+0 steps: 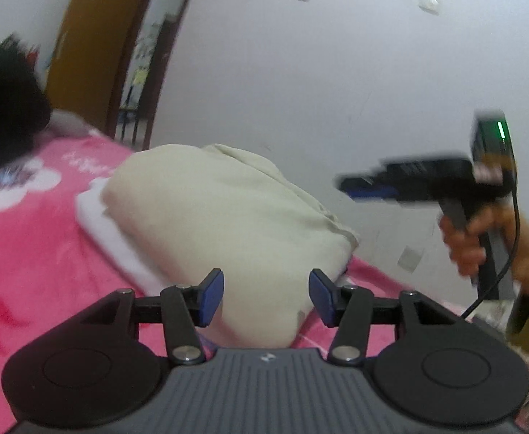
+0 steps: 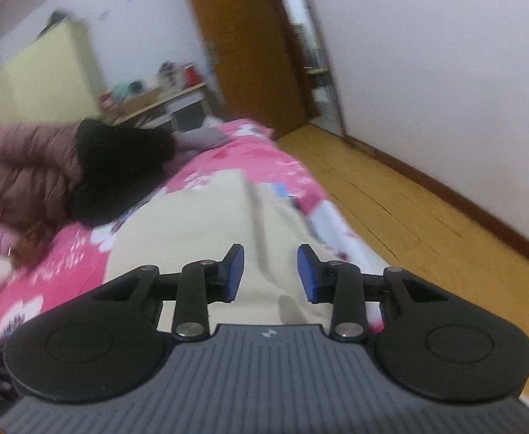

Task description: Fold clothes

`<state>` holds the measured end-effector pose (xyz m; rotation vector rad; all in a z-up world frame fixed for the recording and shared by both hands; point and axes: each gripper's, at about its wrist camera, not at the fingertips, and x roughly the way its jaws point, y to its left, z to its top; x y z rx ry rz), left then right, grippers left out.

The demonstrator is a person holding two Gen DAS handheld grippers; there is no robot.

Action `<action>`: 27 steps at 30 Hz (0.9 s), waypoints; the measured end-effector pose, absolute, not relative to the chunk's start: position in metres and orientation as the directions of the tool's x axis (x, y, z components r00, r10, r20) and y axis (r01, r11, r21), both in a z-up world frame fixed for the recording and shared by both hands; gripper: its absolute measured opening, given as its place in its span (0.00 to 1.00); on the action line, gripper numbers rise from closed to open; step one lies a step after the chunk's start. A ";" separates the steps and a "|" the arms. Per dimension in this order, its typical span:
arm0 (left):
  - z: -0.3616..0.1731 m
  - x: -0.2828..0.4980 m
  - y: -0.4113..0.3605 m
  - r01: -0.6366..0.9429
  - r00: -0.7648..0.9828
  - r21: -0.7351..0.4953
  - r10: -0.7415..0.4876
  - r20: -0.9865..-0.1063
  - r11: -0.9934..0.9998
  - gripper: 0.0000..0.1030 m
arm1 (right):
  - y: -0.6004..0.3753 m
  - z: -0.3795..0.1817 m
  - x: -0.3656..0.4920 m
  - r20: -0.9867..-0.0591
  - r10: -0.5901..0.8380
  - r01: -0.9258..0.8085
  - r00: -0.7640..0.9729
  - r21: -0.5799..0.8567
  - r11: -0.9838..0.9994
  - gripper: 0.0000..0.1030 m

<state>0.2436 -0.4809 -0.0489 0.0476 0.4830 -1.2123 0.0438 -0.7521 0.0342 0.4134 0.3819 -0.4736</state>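
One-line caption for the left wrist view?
Open left gripper faces a folded cream garment on a pink bedspread; right gripper held alongside.

Two grippers [image 1: 266,296] [image 2: 270,275]; one cream garment [image 1: 228,217]; one pink blanket [image 1: 29,253]; one black garment [image 2: 119,166].

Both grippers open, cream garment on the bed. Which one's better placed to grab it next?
Left, probably. The left gripper is open and low, close in front of the folded cream garment on the pink blanket. The right gripper is also open but held up in the air, off to the garment's side.
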 end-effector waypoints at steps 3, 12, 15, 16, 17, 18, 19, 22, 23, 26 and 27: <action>-0.060 0.230 -0.491 0.910 0.286 -0.179 -0.878 -0.384 0.374 0.51 | -0.738 0.034 0.078 -0.445 -0.319 0.438 0.837 0.192 0.878 0.26; -0.071 0.220 -0.509 0.903 0.285 -0.202 -0.882 -0.376 0.379 0.51 | -0.756 -0.002 0.146 -0.566 -0.361 0.482 0.741 0.074 0.873 0.19; -0.071 0.226 -0.503 0.897 0.267 -0.246 -0.894 -0.359 0.367 0.51 | -0.749 0.024 0.150 -0.539 -0.348 0.451 0.767 0.068 0.890 0.19; -0.069 0.227 -0.501 0.895 0.263 -0.258 -0.897 -0.355 0.364 0.51 | -0.745 0.033 0.154 -0.516 -0.338 0.424 0.787 0.054 0.904 0.19; -0.068 0.229 -0.500 0.893 0.259 -0.269 -0.900 -0.351 0.361 0.51 | -0.741 0.042 0.159 -0.493 -0.328 0.397 0.806 0.039 0.917 0.19; -0.066 0.228 -0.498 0.891 0.255 -0.279 -0.903 -0.347 0.359 0.51 | -0.739 0.046 0.169 -0.478 -0.308 0.370 0.822 0.039 0.928 0.19; -0.066 0.227 -0.495 0.890 0.251 -0.286 -0.905 -0.343 0.356 0.51 | -0.738 0.051 0.180 -0.463 -0.288 0.343 0.838 0.039 0.938 0.19; -0.067 0.227 -0.490 0.884 0.243 -0.313 -0.913 -0.327 0.347 0.51 | -0.740 0.038 0.219 -0.484 -0.215 0.269 0.849 0.045 0.962 0.18; -0.067 0.228 -0.489 0.880 0.243 -0.325 -0.915 -0.322 0.348 0.51 | -0.740 0.023 0.234 -0.528 -0.216 0.270 0.821 0.026 0.963 0.17; -0.069 0.234 -0.487 0.865 0.221 -0.377 -0.926 -0.306 0.331 0.51 | -0.739 -0.002 0.256 -0.582 -0.254 0.301 0.773 -0.016 0.953 0.17; -0.069 0.233 -0.486 0.863 0.218 -0.384 -0.927 -0.305 0.329 0.51 | -0.737 0.005 0.257 -0.581 -0.249 0.294 0.775 -0.019 0.956 0.17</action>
